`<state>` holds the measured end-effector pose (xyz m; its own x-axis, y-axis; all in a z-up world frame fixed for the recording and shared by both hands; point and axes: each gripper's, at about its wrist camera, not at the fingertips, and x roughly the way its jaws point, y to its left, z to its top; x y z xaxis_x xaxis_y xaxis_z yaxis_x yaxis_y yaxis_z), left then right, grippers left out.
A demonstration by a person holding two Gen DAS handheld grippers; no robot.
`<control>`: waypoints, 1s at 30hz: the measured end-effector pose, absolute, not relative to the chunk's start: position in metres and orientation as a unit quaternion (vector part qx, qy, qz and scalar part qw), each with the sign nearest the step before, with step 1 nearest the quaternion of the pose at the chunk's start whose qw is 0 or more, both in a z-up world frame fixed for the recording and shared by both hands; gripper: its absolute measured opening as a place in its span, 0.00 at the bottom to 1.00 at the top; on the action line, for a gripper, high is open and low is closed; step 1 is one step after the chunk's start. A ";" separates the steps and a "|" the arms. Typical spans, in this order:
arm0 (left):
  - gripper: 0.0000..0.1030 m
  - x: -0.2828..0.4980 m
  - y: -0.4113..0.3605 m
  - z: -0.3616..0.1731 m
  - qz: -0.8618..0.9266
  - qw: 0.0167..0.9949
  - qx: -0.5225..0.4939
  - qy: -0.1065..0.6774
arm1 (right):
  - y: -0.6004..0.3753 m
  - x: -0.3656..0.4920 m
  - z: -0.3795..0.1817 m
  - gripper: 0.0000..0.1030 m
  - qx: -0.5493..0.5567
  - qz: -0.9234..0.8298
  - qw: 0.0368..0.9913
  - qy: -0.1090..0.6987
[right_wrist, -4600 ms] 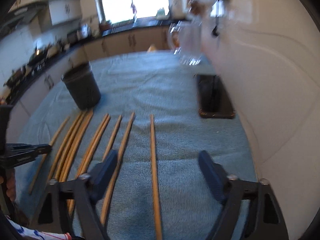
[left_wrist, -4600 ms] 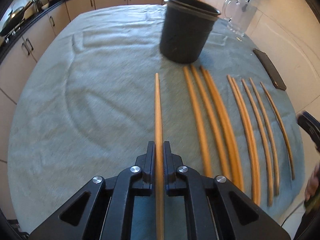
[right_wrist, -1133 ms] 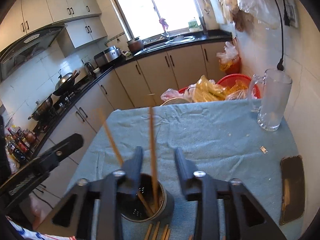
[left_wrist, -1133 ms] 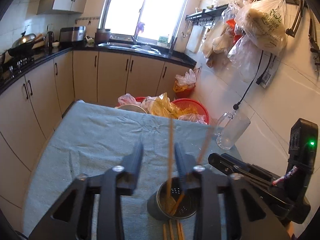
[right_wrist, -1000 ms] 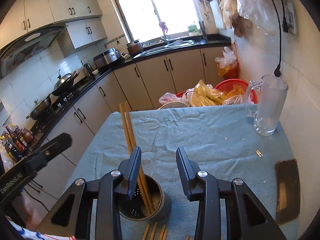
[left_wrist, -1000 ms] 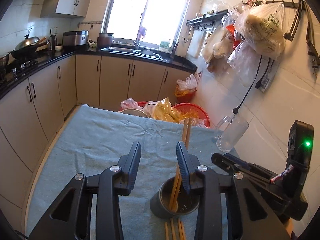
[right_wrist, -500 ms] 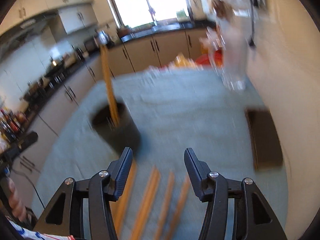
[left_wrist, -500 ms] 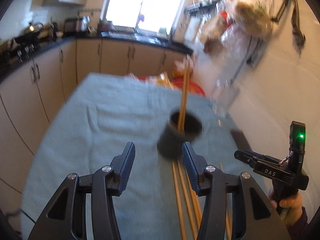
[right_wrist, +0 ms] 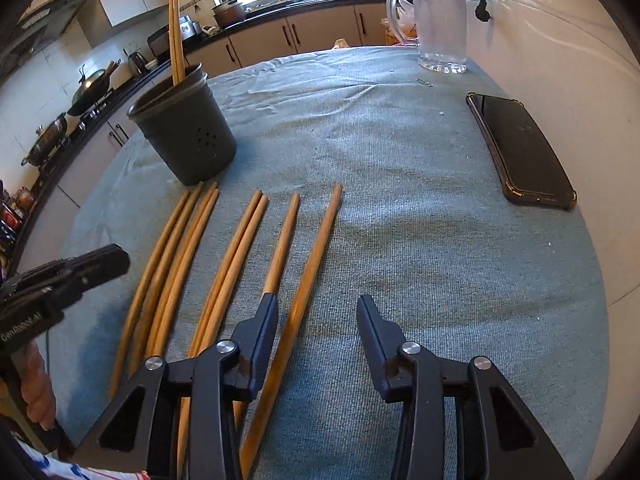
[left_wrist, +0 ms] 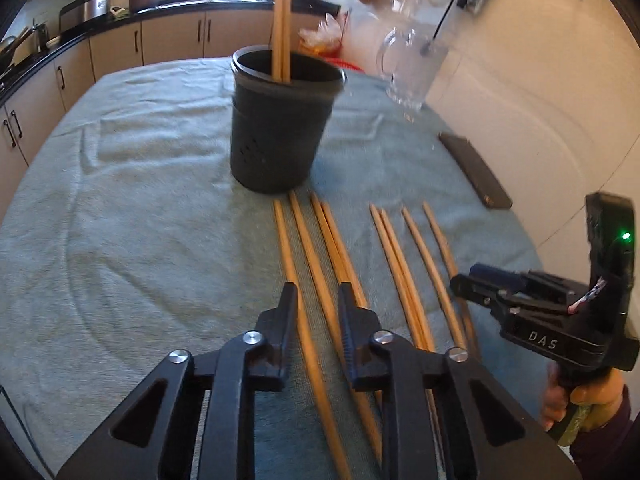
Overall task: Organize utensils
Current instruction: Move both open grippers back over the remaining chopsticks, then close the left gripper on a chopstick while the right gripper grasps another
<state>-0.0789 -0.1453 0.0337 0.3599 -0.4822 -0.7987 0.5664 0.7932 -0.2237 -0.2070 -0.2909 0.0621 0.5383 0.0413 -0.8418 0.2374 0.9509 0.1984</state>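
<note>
Meanwhile, both grippers are hanging low over the chopsticks (left_wrist: 404, 264) lying in a row on the towel-covered tabletop (right_wrist: 420, 216), just before the dark holder (left_wrist: 280, 120) where two sticks are standing. The left gripper (left_wrist: 318, 300) is closing its fingers around one chopstick; the right gripper (right_wrist: 318, 308) is narrowing around the outermost.

Cloth: we see a grey-green towelling table cover (right_wrist: 400, 240).
Phone: our black slab (right_wrist: 520, 148) lies flat near the wall.
Mug: clear glass (right_wrist: 442, 20), upright.
</note>
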 end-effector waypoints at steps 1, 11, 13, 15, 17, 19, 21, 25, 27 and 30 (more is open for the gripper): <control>0.13 -0.079 -0.147 0.030 -0.315 0.822 0.051 0.471 | -0.291 -0.207 0.062 0.41 0.140 -0.058 0.867 0.475; 0.05 -0.069 -0.147 0.018 -0.285 0.821 0.081 0.488 | -0.283 -0.195 0.059 0.13 0.095 -0.081 0.865 0.486; 0.05 -0.067 -0.142 0.019 -0.281 0.817 0.078 0.498 | -0.286 -0.196 0.059 0.12 0.096 -0.081 0.861 0.493; 0.05 -0.066 -0.133 0.021 -0.274 0.812 0.071 0.511 | -0.290 -0.199 0.060 0.11 0.091 -0.084 0.854 0.506; 0.05 -0.064 -0.122 0.021 -0.268 0.803 0.060 0.528 | -0.295 -0.204 0.061 0.11 0.085 -0.091 0.846 0.518; 0.05 -0.064 -0.117 0.023 -0.270 0.794 0.062 0.541 | -0.299 -0.209 0.061 0.11 0.085 -0.088 0.840 0.528; 0.05 -0.064 -0.117 0.025 -0.270 0.790 0.070 0.547 | -0.307 -0.213 0.062 0.11 0.096 -0.087 0.832 0.539; 0.06 -0.057 -0.126 0.025 -0.263 0.776 0.086 0.567 | -0.316 -0.208 0.061 0.11 0.110 -0.075 0.815 0.564; 0.06 -0.052 -0.133 0.025 -0.261 0.771 0.095 0.573 | -0.318 -0.199 0.061 0.12 0.109 -0.071 0.803 0.581; 0.08 -0.041 -0.142 0.022 -0.251 0.764 0.103 0.585 | -0.319 -0.188 0.061 0.12 0.098 -0.072 0.791 0.600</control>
